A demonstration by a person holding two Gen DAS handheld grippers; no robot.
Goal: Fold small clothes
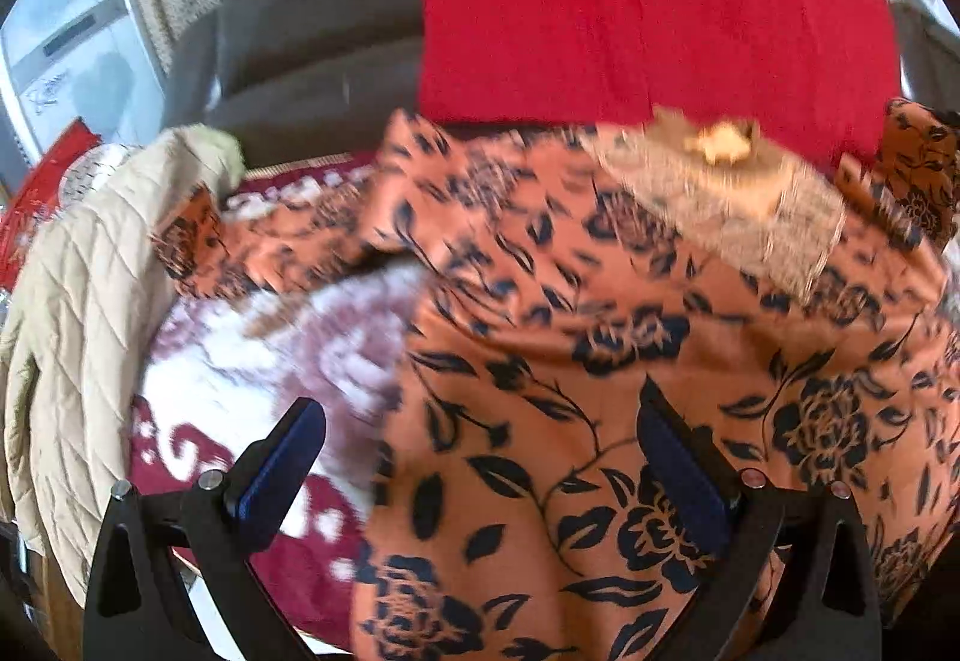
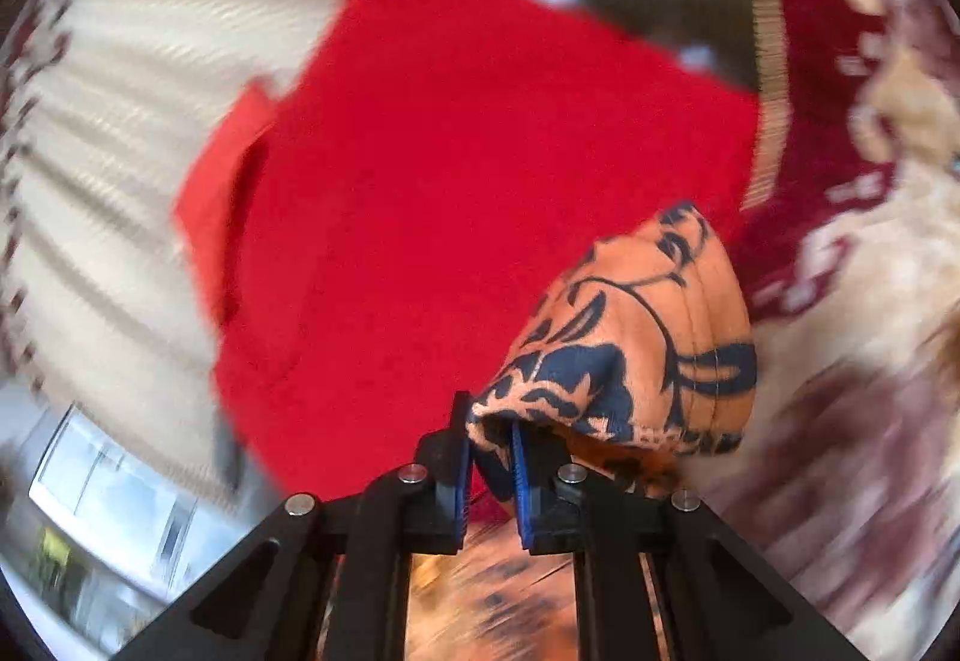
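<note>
An orange garment [image 1: 600, 337] printed with dark blue flowers lies spread over a maroon-and-white patterned blanket [image 1: 252, 361]. My left gripper [image 1: 480, 457] hovers above the garment's near left edge. It is open wide, with nothing pinched between its blue pads [image 1: 282, 469]. In the right wrist view, my right gripper [image 2: 489, 433] is shut on a bunched fold of the same orange garment [image 2: 648, 337], which stands up above the jaws. A red cloth [image 2: 456, 169] fills the view behind it. A blurred tan knitted patch [image 1: 720, 193] rests on the garment's far side.
A red cloth [image 1: 648, 1] hangs over the dark sofa back [image 1: 312, 31]. At the left lies a beige quilted jacket [image 1: 78, 301]. A cream ribbed curtain [image 2: 120, 121] and a window [image 2: 114, 487] are at the left of the right wrist view.
</note>
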